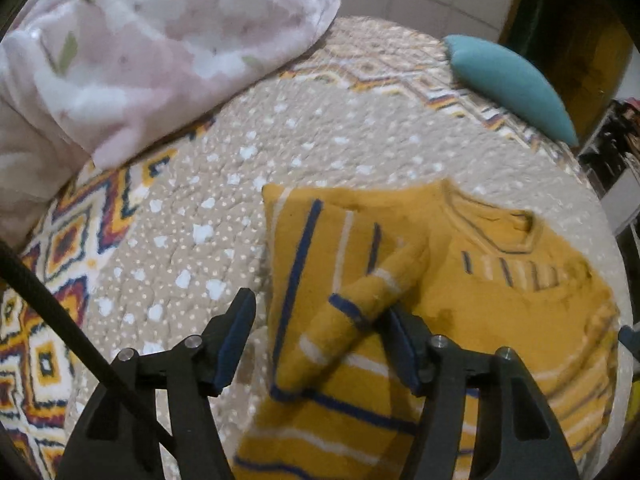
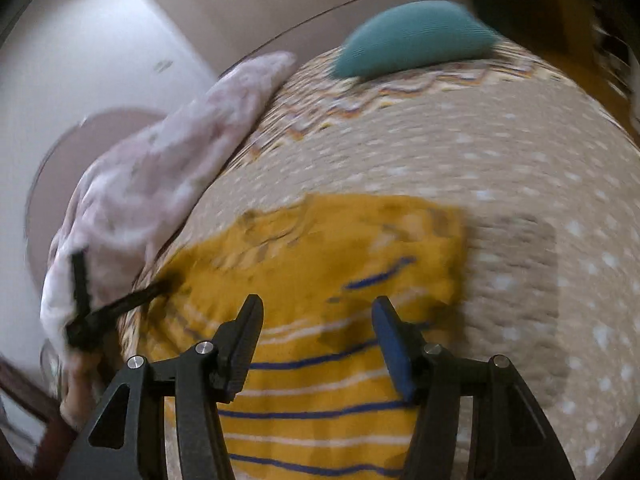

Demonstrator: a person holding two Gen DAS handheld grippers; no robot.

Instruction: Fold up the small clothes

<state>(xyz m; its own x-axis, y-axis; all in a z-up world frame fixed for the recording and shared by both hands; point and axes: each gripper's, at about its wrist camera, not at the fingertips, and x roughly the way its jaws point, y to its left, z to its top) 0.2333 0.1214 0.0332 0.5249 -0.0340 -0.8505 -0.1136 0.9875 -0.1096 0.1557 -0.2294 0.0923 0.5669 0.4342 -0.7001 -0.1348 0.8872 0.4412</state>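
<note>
**Mustard sweater on the quilted bedspread, both grippers released**

Left wrist view. The mustard-yellow knitted sweater with navy and white stripes point(image 1: 460, 304) lies on the beige quilted bedspread with white dots and a patterned border point(image 1: 248, 184), in the near right part of the bed. Its V-neck collar points toward the far right edge. One sleeve point(image 1: 360, 312) is folded diagonally across the body of the garment. The left gripper point(image 1: 316, 328) hangs over the sweater's left edge with its jaws spread apart; the sleeve cuff lies between them, and the pads do not press on it. A pink floral fleece blanket point(image 1: 160, 52) is bunched at the far left corner. A teal ribbed cushion point(image 1: 512, 80) rests at the far right edge.

Right wrist view (blurred by motion). The same sweater point(image 2: 320, 280) lies below the right gripper point(image 2: 316, 340), whose jaws stand apart with nothing clamped; striped fabric shows between the fingers. The left gripper point(image 2: 88, 312) appears at the sweater's left edge, in front of the blanket point(image 2: 160, 160). The cushion point(image 2: 416, 36) sits at the far edge of the bedspread point(image 2: 500, 160).
</note>
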